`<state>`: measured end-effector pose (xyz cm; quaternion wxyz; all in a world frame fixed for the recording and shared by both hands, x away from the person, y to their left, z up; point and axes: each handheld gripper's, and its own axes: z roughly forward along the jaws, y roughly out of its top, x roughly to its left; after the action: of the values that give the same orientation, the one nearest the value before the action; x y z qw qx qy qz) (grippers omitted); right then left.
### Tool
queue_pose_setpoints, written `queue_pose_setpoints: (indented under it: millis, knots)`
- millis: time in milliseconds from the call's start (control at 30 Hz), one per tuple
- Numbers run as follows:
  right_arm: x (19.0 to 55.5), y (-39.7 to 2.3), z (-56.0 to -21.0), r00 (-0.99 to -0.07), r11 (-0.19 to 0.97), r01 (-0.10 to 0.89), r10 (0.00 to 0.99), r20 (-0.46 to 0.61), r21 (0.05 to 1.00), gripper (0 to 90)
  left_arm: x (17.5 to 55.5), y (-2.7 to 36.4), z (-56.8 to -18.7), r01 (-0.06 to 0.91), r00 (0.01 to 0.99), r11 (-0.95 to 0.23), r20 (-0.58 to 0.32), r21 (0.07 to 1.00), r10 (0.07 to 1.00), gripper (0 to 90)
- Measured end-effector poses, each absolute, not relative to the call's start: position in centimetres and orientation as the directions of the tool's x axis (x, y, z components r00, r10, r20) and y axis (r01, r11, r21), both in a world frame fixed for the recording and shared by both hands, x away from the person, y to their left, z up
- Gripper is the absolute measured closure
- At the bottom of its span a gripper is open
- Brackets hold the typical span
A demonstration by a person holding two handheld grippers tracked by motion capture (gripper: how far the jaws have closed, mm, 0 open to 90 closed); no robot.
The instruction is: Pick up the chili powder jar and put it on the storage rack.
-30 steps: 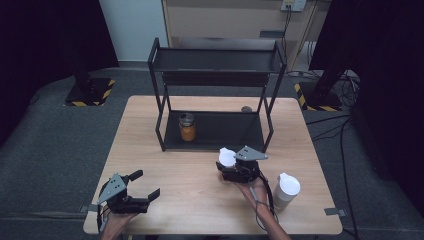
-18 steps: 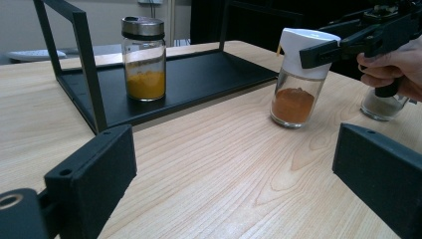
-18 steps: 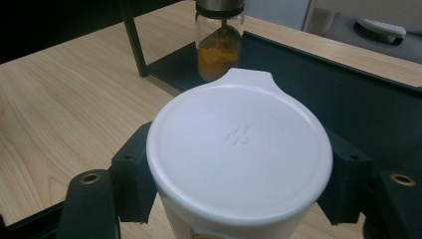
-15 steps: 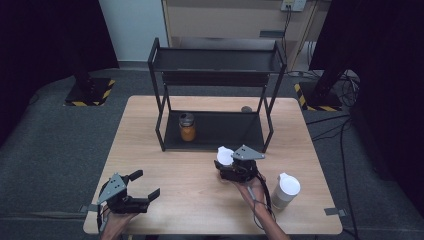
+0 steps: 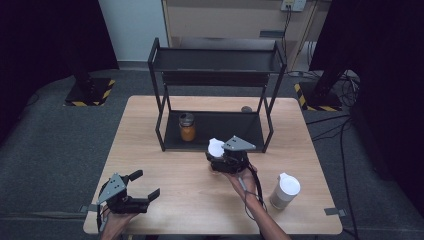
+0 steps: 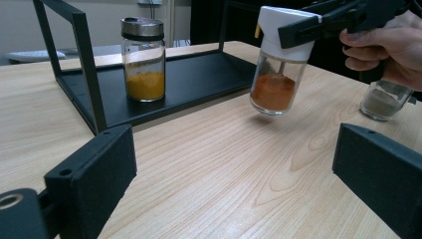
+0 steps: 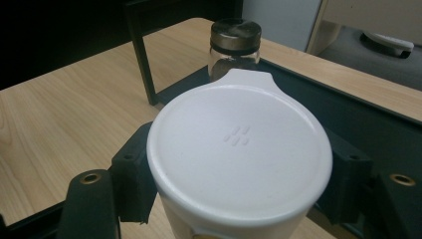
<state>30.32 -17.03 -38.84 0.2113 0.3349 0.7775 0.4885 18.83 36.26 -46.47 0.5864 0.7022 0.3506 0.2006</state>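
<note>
— Where's the spice jar (image 6: 278, 62)?

— My right hand-held gripper (image 5: 216, 156) is clamped on its white cap, holding it clear of the counter (image 5: 165, 205), just in front of the rack (image 5: 215, 131).

— Room around it?

— Bare wood to its left; the yellow jar (image 5: 187, 127) stands apart on the rack's bottom shelf. A white-capped bottle (image 5: 285, 191) stands near the right edge.

— Your left?

— My left hand-held gripper (image 5: 146, 186) is wide open, empty, near the front edge.

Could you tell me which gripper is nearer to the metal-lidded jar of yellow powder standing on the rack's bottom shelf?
The right. The right gripper holds a white-capped spice jar just in front of the rack, close to the yellow jar. The left gripper rests open near the table's front-left edge.
</note>
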Motion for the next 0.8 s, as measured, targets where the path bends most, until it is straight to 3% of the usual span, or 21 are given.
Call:
queue_pose_setpoints:
  millis: [800]
  knots:
    - [34.3, -15.4, -37.6, -0.647, 0.275, 0.269, 0.761, -0.038, 0.923, 30.8, 18.9, 36.3, -46.5, 0.261, 0.674, -0.06, -0.137, 0.964, 0.726, 2.5]
